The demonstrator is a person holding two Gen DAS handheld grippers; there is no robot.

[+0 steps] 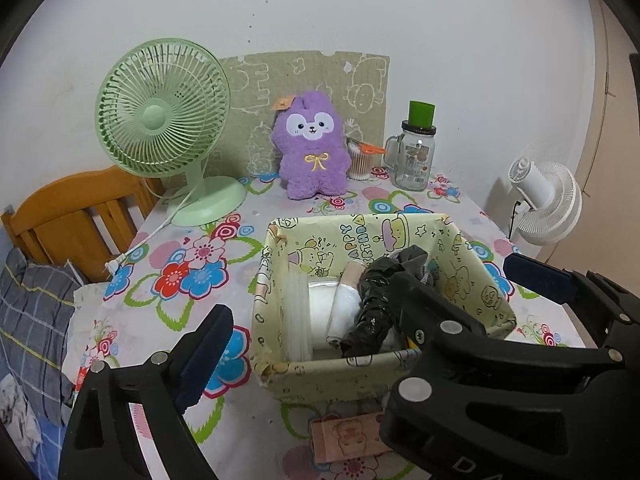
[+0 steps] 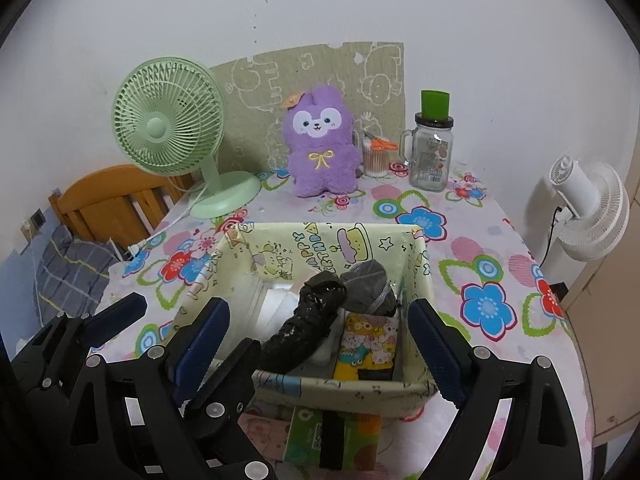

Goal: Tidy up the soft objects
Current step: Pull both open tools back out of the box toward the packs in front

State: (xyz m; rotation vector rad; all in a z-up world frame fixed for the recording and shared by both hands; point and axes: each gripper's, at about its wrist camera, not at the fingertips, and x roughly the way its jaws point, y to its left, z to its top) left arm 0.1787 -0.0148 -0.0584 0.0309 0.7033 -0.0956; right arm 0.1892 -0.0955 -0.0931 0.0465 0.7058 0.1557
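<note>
A box wrapped in yellow birthday paper (image 1: 332,376) (image 2: 340,390) stands on the flowered table. Inside it lie a crumpled black bag roll (image 1: 372,312) (image 2: 308,328), white plastic rolls (image 1: 344,308), a grey cloth (image 2: 366,284) and a cartoon-printed packet (image 2: 368,348). Against the back wall sits a purple plush rabbit (image 1: 312,148) (image 2: 320,144). My left gripper (image 1: 316,336) and right gripper (image 2: 320,348) hover side by side over the box's near edge, fingers interleaved. Both are open and their blue pads touch nothing.
A green desk fan (image 1: 160,120) stands back left with its cord trailing over the table. A glass mug jar (image 1: 414,160) and a swab cup with orange scissors (image 1: 360,160) stand back right. A tissue packet (image 2: 332,436) lies before the box. A wooden chair (image 1: 72,216) stands left.
</note>
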